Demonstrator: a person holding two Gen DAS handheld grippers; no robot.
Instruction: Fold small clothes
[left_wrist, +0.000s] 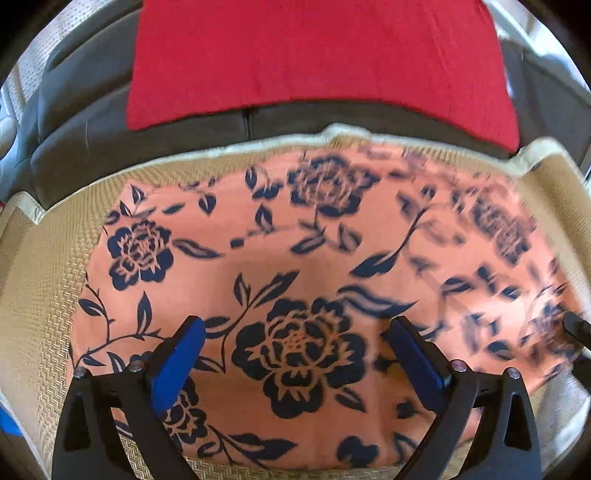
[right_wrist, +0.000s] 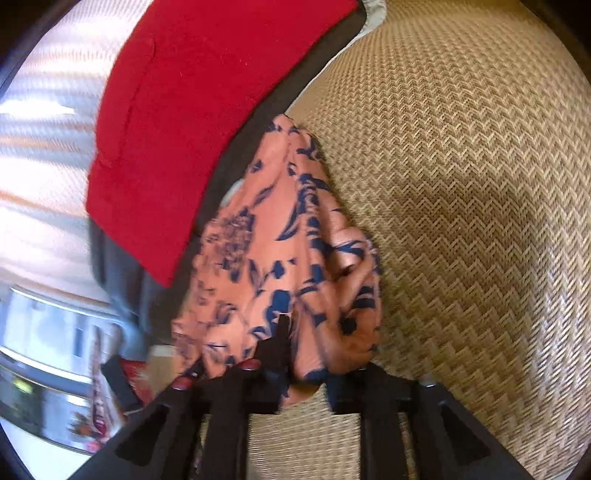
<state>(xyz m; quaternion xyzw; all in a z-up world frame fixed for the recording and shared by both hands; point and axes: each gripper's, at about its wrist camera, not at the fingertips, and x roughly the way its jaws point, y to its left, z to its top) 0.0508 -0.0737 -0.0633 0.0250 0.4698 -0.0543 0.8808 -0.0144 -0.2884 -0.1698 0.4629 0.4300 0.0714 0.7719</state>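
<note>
the left gripper (left_wrist: 295, 350) hung with jaws wide, the floral cloth (left_wrist: 295, 288) spread flat on the mat (left_wrist: 48, 295) between and beyond them. the right gripper (right_wrist: 295, 354) had its jaws pinched on a bunched fold of cloth (right_wrist: 284, 251) lifted off the mat (right_wrist: 461, 184), a red cloth (right_wrist: 184, 110) beyond.

I see the floral garment (left_wrist: 303, 258) as thin, smooth matt cloth, peach with navy print. Under it my woven mat (left_wrist: 40, 295) looks coarse, a straw-like herringbone with a pale fabric border. The red cloth (left_wrist: 317, 55) reads soft and matt. My left gripper (left_wrist: 295, 343) has matt black plastic arms and blue rubbery pads (left_wrist: 177, 369).
</note>
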